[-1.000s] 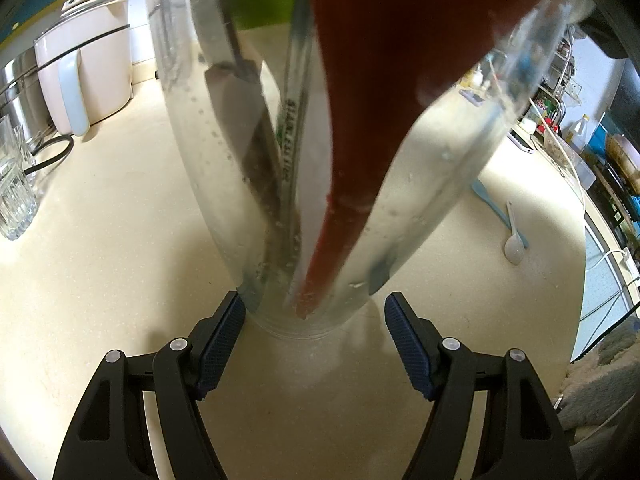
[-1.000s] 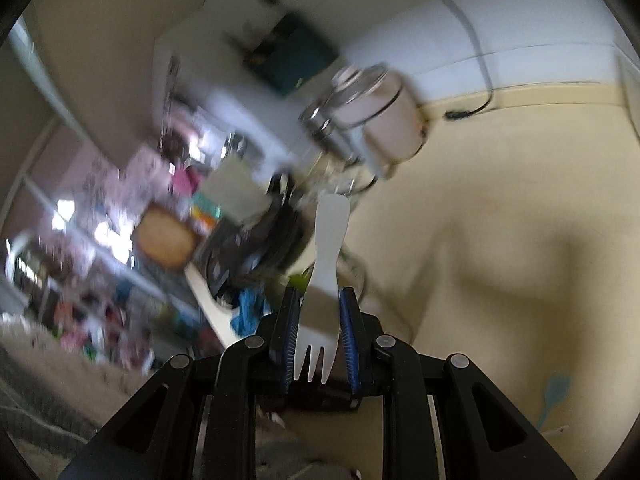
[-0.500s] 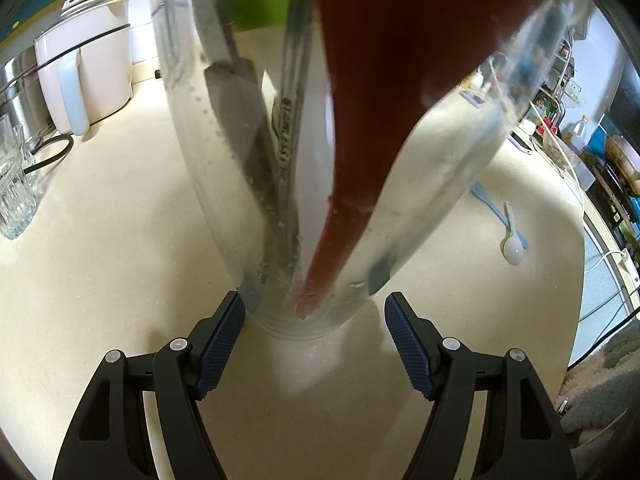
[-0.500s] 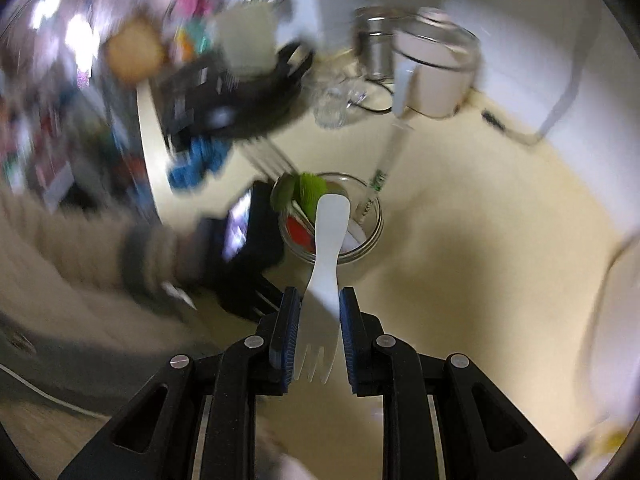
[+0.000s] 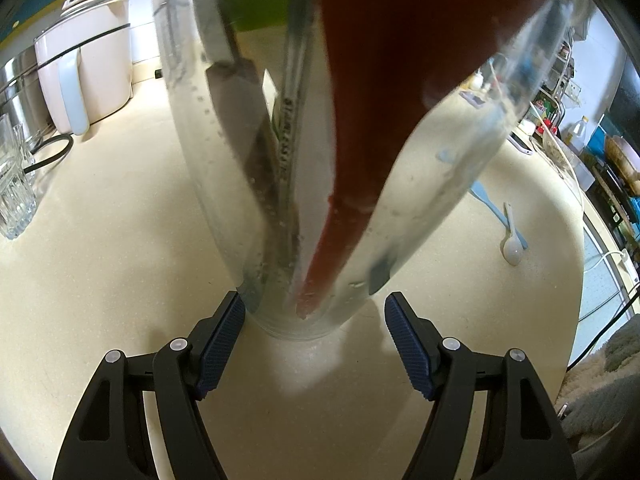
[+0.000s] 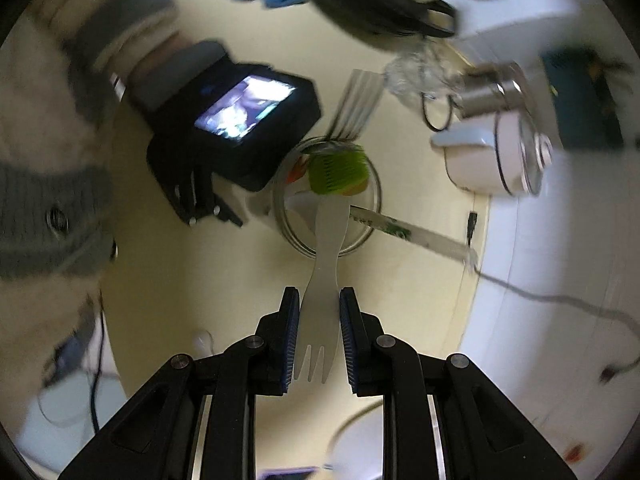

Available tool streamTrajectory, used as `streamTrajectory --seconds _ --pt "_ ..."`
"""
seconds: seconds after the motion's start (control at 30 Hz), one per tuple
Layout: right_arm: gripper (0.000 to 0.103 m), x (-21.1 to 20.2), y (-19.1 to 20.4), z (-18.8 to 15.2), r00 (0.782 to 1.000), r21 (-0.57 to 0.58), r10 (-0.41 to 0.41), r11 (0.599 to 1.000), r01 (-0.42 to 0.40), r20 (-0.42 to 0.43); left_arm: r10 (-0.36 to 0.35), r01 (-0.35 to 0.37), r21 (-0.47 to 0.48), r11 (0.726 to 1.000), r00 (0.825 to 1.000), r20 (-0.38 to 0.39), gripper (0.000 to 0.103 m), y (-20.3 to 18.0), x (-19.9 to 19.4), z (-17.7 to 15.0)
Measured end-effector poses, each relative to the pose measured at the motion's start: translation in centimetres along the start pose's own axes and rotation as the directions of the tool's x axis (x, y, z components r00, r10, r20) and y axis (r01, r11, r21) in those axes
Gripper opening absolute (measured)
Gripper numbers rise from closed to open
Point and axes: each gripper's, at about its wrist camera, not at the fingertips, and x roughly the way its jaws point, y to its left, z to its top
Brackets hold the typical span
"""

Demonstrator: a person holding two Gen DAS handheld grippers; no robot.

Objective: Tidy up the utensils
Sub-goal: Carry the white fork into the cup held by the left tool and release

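White fork (image 6: 321, 276), clenched in the right claw (image 6: 319, 338), now hangs over the jar (image 6: 288, 224); left claw (image 5: 314, 340) stays released.

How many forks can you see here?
2: a white plastic fork pinched in the right gripper, and a metal fork sticking out of the glass jar. Others may be hidden.
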Motion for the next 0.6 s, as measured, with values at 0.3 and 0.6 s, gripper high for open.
streamTrajectory --seconds 0.3,0.6 --pt "0.021 0.0 -0.8 1.3 0.999 -0.058 0.008 0.998 -0.006 0.040 0.002 -0.002 0.004 1.000 1.000 -0.002 0.076 0.2 0.0 0.1" --pt "0.021 -2.7 -5.3 1.0 0.968 0.232 -0.017 0.972 -0.043 0.249 0.003 -0.003 0.005 1.000 1.000 -0.002 0.076 0.2 0.1 0.1"
